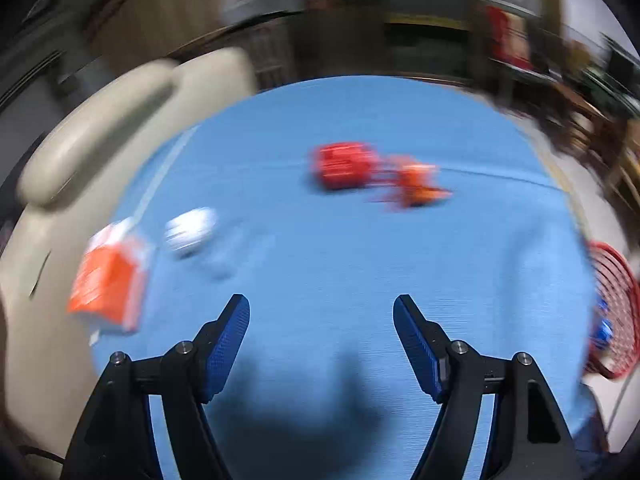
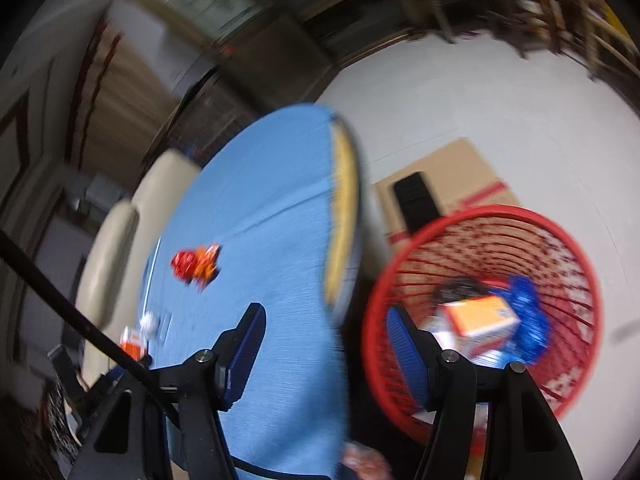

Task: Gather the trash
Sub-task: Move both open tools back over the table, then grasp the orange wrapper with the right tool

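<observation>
Roughly half the trash is already collected, judging by the red basket on the floor beside the desk: an orange-and-white carton and a blue wrapper lie inside it. Left on the blue desk are a red wrapper touching an orange wrapper, a white crumpled piece and an orange box at the edge. The left claw and the right claw both stand open, holding nothing.
</observation>
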